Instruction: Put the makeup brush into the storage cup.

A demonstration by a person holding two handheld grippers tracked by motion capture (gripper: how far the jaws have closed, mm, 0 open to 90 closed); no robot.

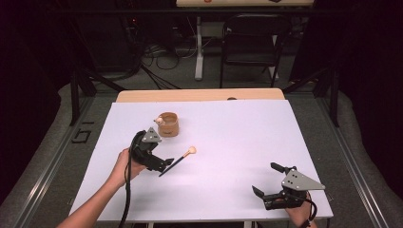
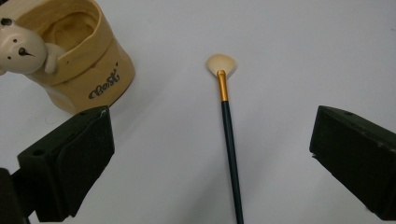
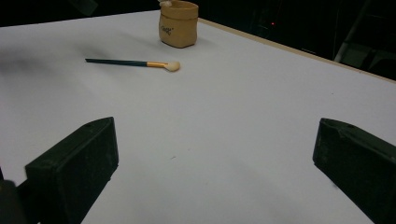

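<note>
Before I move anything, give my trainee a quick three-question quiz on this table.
1. True or false: the brush stands inside the cup.
2. Which gripper is nearer the brush: A) left gripper B) right gripper?
3. Fill in: the brush's bristles point ___ the left gripper.

Key:
1. False; it lies flat on the white table, apart from the cup.
2. A; its open fingers frame the handle.
3. Away from.

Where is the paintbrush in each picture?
High view: the paintbrush lies left of centre, by the left gripper.
Left gripper view: middle, pale tip at the top, between the open fingers.
Right gripper view: upper left, lying flat.
Shared landmark: the tan bear pot beside it.
</note>
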